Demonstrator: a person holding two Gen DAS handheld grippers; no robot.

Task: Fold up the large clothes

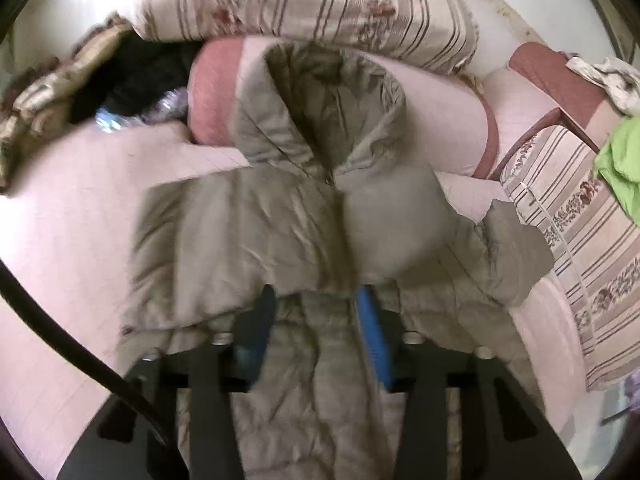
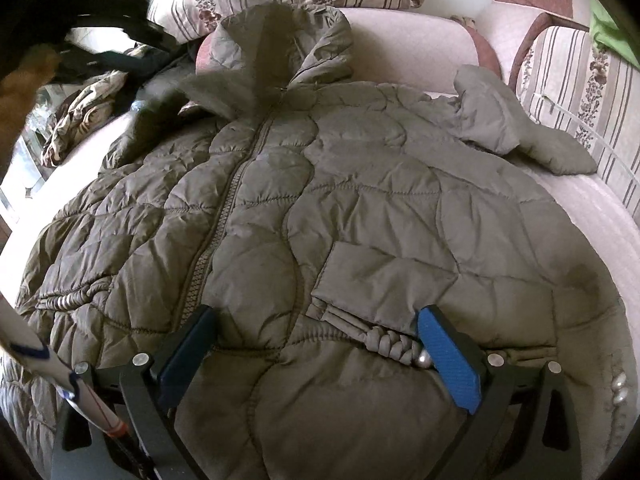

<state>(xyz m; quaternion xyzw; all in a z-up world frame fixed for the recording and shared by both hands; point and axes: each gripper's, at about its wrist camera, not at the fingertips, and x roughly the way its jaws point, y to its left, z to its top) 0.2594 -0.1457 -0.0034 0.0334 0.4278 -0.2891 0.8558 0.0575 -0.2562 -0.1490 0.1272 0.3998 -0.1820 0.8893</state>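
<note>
Folding not yet begun: the jacket (image 2: 320, 208) lies zipped on the bed (image 2: 592, 208); the left gripper (image 1: 316, 300) and right gripper (image 2: 316, 324) gape over its hem, empty. Next, grasp a sleeve.

You see a striped floral cushion (image 1: 320, 0) at the top of the frame, a second striped cushion (image 2: 580, 84) at right, a green cloth (image 1: 620, 164) at the right edge, and a plastic bottle (image 1: 108, 120) at upper left.
</note>
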